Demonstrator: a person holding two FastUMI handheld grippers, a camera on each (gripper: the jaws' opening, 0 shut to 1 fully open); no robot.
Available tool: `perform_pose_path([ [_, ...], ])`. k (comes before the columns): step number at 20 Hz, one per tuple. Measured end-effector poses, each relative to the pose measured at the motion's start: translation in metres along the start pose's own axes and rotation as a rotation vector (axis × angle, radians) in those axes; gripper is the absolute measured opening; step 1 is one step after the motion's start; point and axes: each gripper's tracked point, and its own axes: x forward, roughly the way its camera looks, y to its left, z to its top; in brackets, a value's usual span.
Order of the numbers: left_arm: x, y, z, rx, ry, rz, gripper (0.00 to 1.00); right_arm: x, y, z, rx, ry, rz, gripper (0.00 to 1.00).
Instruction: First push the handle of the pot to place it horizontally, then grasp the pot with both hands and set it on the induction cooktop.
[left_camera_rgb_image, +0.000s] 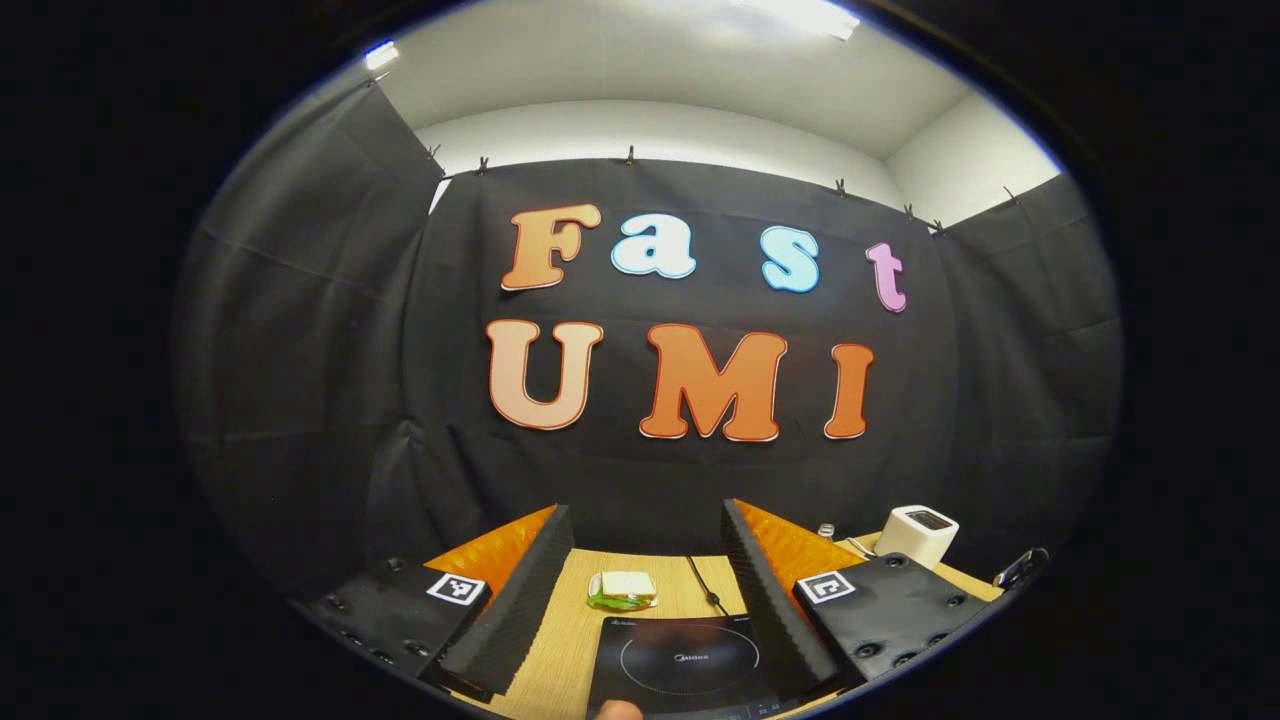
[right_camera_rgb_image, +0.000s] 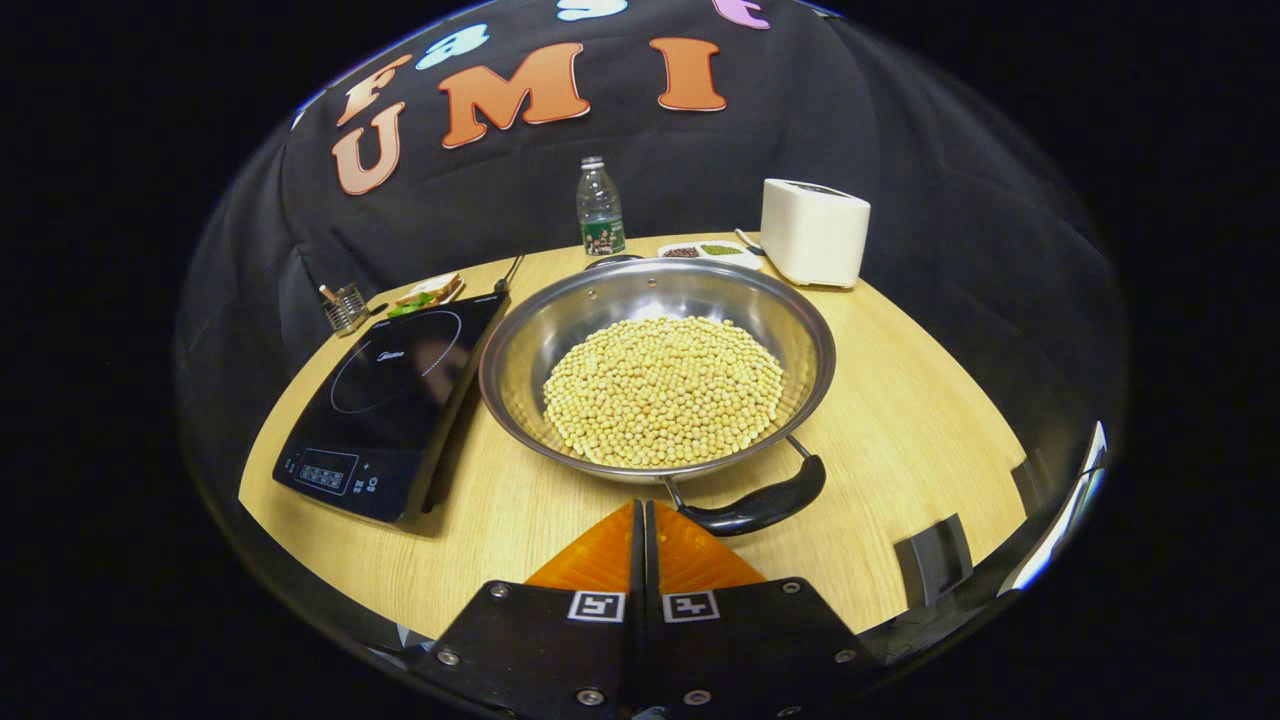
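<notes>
In the right gripper view a wide steel pot (right_camera_rgb_image: 560, 330) full of pale beans (right_camera_rgb_image: 665, 388) rests on the wooden table (right_camera_rgb_image: 920, 430). Its near black handle (right_camera_rgb_image: 755, 508) points toward me, and a far handle (right_camera_rgb_image: 612, 260) peeks over the back rim. My right gripper (right_camera_rgb_image: 642, 508) is shut with nothing in it, tips just left of the near handle. The black induction cooktop (right_camera_rgb_image: 390, 400) lies left of the pot. In the left gripper view my left gripper (left_camera_rgb_image: 648, 525) stands open, high above the cooktop (left_camera_rgb_image: 690, 660).
A white toaster (right_camera_rgb_image: 815, 232), a water bottle (right_camera_rgb_image: 600, 210) and a small dish of spices (right_camera_rgb_image: 705, 250) stand behind the pot. A sandwich on a plate (right_camera_rgb_image: 425, 293) and a small metal rack (right_camera_rgb_image: 346, 306) sit behind the cooktop. The sandwich (left_camera_rgb_image: 622, 589) and toaster (left_camera_rgb_image: 920, 533) appear ahead of my left gripper.
</notes>
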Motion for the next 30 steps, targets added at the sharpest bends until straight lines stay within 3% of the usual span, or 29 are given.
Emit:
perform_pose_path([
  [7,0.010,-0.006,-0.002,0.003,0.005,-0.014,0.97,0.005,-0.033,0.004,0.048,0.000,-0.054,0.00],
  [10,0.014,-0.007,-0.006,-0.001,0.015,-0.017,0.97,0.012,-0.064,0.003,0.073,0.009,-0.136,0.00],
  [12,0.019,-0.007,-0.009,-0.002,0.021,-0.015,0.97,0.015,-0.066,0.003,0.137,0.015,-0.118,0.00],
  [26,0.036,-0.025,-0.012,0.028,0.029,-0.029,0.98,0.053,-0.126,0.035,0.307,-0.019,-0.186,0.00],
  [30,0.036,-0.031,-0.012,0.036,0.021,-0.035,0.99,0.069,-0.138,0.049,0.365,-0.018,-0.166,0.00],
])
